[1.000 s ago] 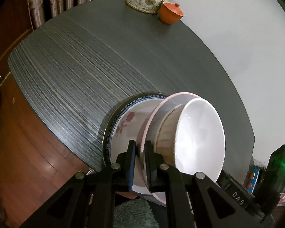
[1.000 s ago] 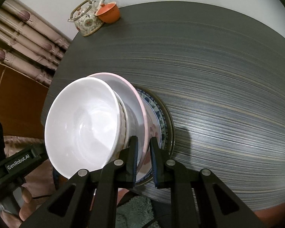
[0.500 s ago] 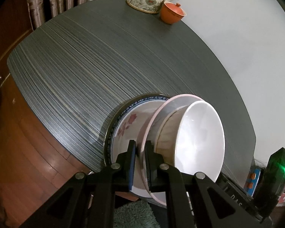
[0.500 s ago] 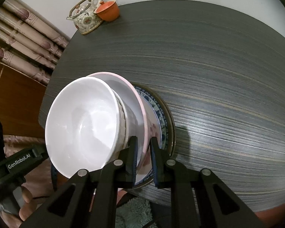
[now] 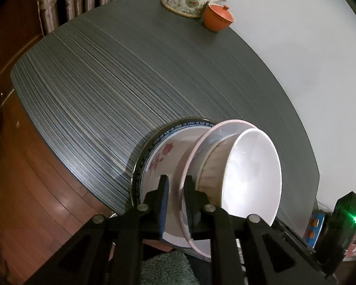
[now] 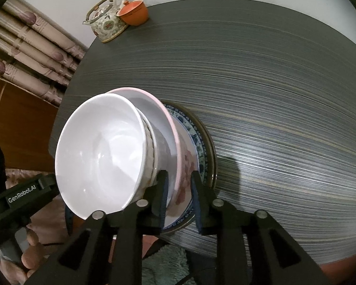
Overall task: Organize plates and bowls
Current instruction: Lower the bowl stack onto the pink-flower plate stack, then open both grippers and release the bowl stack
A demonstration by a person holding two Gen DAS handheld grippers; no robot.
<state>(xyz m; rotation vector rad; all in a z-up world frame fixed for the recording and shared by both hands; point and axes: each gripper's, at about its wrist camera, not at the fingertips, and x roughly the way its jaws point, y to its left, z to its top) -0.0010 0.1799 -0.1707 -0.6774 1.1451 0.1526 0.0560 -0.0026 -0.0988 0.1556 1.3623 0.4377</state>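
Stacked near the front edge of the dark streaked tabletop [image 5: 121, 76]: a glossy white ceramic bowl [image 5: 251, 173] in a pink-rimmed shallow plate [image 5: 201, 147], on a blue-bordered floral plate [image 5: 159, 156]. Left tool [image 5: 176, 190] and right tool [image 6: 179, 185] straddling the pink rim from opposite sides, jaws opening, rim between the pads but no longer firmly pinched. Apparently releasing a set-down stack. Best done by spreading both sides evenly, waiting for pads to clear the rim, then backing straight out, without nudging the bowl. Floral teapot [image 6: 106, 21] and orange lidded cup [image 6: 134, 11] well apart at the far edge.
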